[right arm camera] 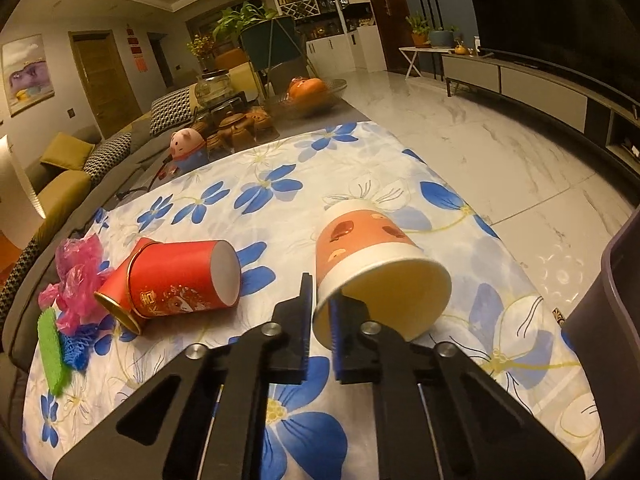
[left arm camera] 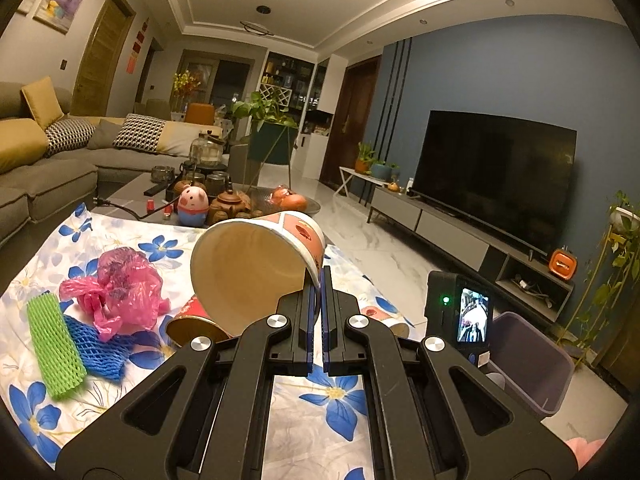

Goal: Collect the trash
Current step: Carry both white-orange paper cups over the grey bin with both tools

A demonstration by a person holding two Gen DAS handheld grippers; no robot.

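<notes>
Left tongs [left arm camera: 318,280] are clamped on the rim of a pink-patterned paper cup [left arm camera: 256,264], held tilted above the surface [left arm camera: 328,436]. Right tongs [right arm camera: 320,304] straddle the rim of a second, similar cup [right arm camera: 372,268] lying on its side on the floral cloth; whether they already pinch it I cannot tell. To its left lie red cups [right arm camera: 172,284], a pink plastic bag [right arm camera: 76,276] and foam netting [right arm camera: 54,356]. The grey bin [right arm camera: 612,320] stands off the surface's right edge. Both grips catch only thin rim, so a cup could crumple or slip free mid-carry.
</notes>
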